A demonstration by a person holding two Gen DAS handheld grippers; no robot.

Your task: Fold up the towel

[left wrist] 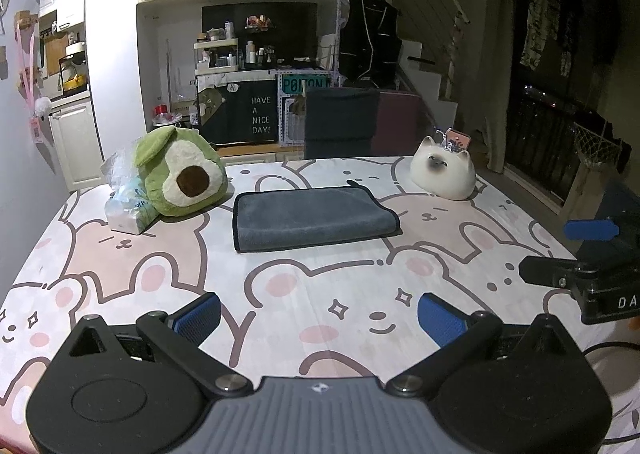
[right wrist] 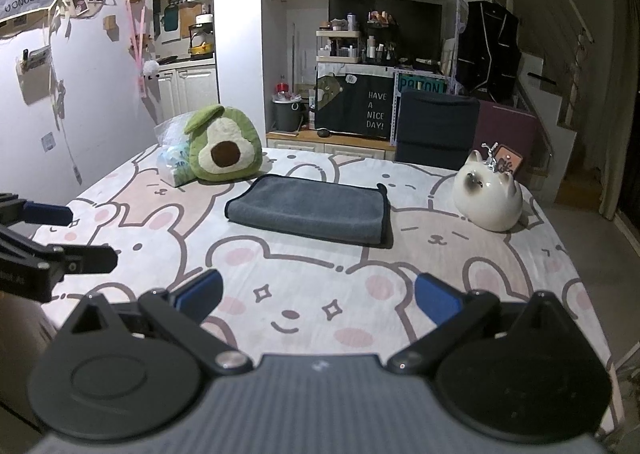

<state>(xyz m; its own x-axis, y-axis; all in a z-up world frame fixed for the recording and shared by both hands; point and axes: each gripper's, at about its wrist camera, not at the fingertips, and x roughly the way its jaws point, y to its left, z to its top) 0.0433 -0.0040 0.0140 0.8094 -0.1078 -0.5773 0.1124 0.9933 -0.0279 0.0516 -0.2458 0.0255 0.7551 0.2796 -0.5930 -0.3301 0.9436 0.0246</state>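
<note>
the grey plush towel with dark piping (left wrist: 316, 219) lies folded into a flat rectangle near the middle of the worktop (left wrist: 320, 294), which is covered by a white and pink cloth printed with cartoon bunnies. in the right wrist view the same towel (right wrist: 310, 211) shows its rounded fold on the left and its stacked dark-edged ends on the right. nothing touches it.

the left hand-held gripper (left wrist: 318, 314) hovers over the near part of the worktop, its blue-padded fingers spread wide and holding nothing. the right hand-held gripper (right wrist: 318, 296) sits likewise, fingers wide and empty, well short of the towel. each gripper shows at the edge of the other's view: the right one (left wrist: 576, 250) at the far right, the left one (right wrist: 68, 234) at the far left, both with fingers apart.

a green avocado-shaped plush cushion (left wrist: 182, 173) stands just behind the towel's left corner, leaning against a clear plastic bag of tissues (left wrist: 128, 201). a white ceramic cat-shaped ornament (left wrist: 444, 171) sits to the right of the towel, apart from it. a dark chair back (left wrist: 340, 121) rises behind the far edge of the worktop.
</note>
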